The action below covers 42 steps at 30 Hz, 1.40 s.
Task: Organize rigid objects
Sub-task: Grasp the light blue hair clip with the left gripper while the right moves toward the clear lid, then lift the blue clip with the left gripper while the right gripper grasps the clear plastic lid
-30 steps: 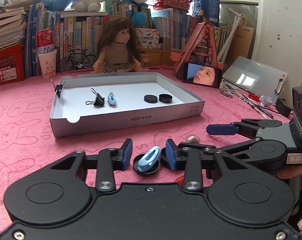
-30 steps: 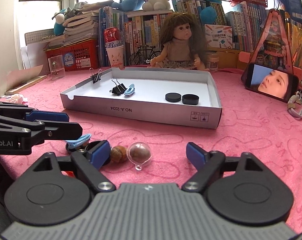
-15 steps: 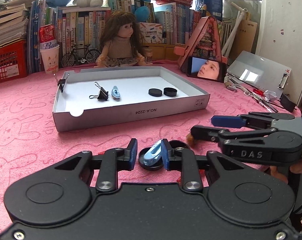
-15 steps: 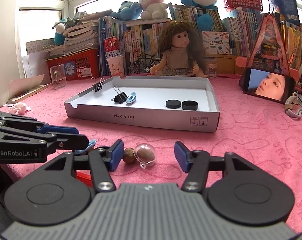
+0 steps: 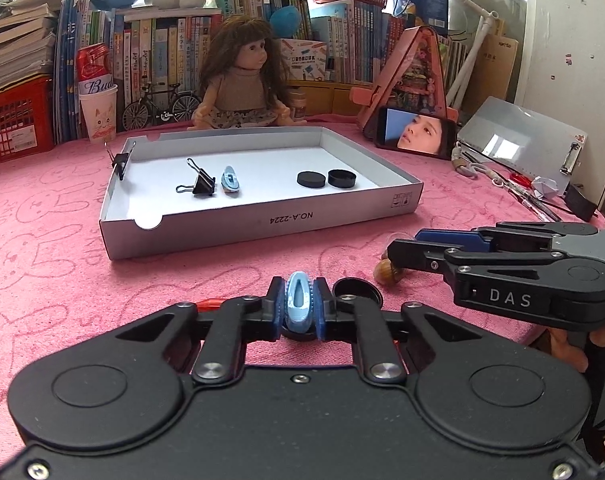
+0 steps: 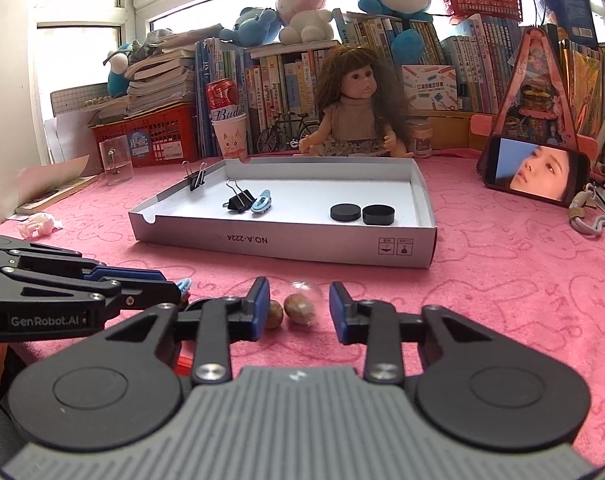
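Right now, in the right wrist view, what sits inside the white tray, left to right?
Binder clip on the tray's left wall → black binder clip → blue hair clip → flat black disc → black cap.

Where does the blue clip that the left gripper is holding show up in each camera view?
Left wrist view: the blue clip sits bottom centre, clamped upright between the left gripper's pads.
Right wrist view: only the clip's tip peeks out at left, past the left gripper's fingers.
Shared landmark: the white tray, behind the clip in both views.
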Each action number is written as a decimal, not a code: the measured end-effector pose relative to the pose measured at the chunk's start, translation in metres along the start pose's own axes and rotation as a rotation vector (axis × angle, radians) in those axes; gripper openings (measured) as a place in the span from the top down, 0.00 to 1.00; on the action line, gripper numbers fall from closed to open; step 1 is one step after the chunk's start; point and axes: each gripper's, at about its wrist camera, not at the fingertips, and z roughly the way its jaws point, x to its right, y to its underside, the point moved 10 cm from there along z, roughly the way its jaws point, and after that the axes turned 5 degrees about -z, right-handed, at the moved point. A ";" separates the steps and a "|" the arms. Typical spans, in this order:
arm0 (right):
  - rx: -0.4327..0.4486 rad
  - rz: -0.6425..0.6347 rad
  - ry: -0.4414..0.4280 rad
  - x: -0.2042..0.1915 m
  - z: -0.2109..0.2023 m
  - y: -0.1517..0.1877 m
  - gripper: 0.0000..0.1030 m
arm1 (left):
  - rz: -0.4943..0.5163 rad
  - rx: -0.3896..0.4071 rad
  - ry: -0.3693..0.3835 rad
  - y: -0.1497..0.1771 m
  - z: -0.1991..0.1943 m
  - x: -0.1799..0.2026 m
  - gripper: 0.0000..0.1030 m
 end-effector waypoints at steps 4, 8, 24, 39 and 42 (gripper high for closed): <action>0.001 0.005 -0.004 -0.001 0.000 0.000 0.62 | 0.007 -0.002 0.007 0.000 0.002 0.003 0.86; 0.004 0.016 0.009 0.002 0.000 0.000 0.55 | -0.003 -0.003 0.004 -0.001 0.005 0.003 0.85; -0.024 0.019 0.167 0.031 0.004 0.005 0.55 | -0.043 0.033 -0.051 -0.014 0.003 -0.009 0.86; -0.043 -0.035 0.117 0.013 0.010 0.008 0.41 | -0.058 0.024 -0.070 -0.012 0.004 -0.015 0.86; -0.050 -0.040 0.121 0.013 0.012 0.009 0.40 | -0.061 0.023 -0.072 -0.012 0.005 -0.015 0.86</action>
